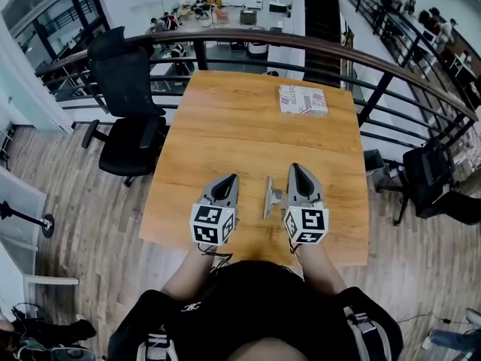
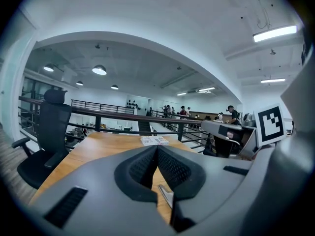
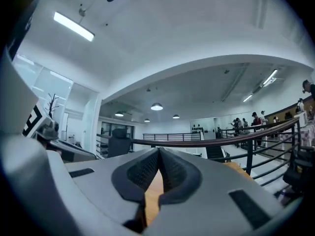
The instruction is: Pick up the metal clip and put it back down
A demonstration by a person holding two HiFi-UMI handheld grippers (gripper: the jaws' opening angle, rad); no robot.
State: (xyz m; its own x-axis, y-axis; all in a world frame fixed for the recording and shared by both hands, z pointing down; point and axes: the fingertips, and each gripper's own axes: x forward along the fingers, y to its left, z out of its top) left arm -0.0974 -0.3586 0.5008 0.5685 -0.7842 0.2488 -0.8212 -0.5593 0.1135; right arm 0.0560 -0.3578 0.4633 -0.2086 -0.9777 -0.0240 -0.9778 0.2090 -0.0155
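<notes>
Right gripper (image 1: 299,173) hangs over the near half of a wooden bench (image 1: 225,119), pointing to 12 o'clock. Its jaws are pressed together with nothing between them, as the right gripper view (image 3: 159,151) shows. Left gripper (image 1: 228,183) sits alongside at its 9 o'clock, also closed and empty (image 2: 157,149).

The clip (image 1: 269,196), small and silver, lies on the bench between the two grippers, just beside the right one at its 9 o'clock. In the left gripper view it shows as a bright sliver (image 2: 166,194) low under the jaws. A printed box (image 1: 303,100) rests well apart at the far end, toward 12 o'clock.

The clip looks set down already. The risk now is a knock. It lies very near the right gripper, so a sideways swing could send it skidding across the smooth wood. If it is to be picked up again, closed jaws would only push it away unless opened first.
</notes>
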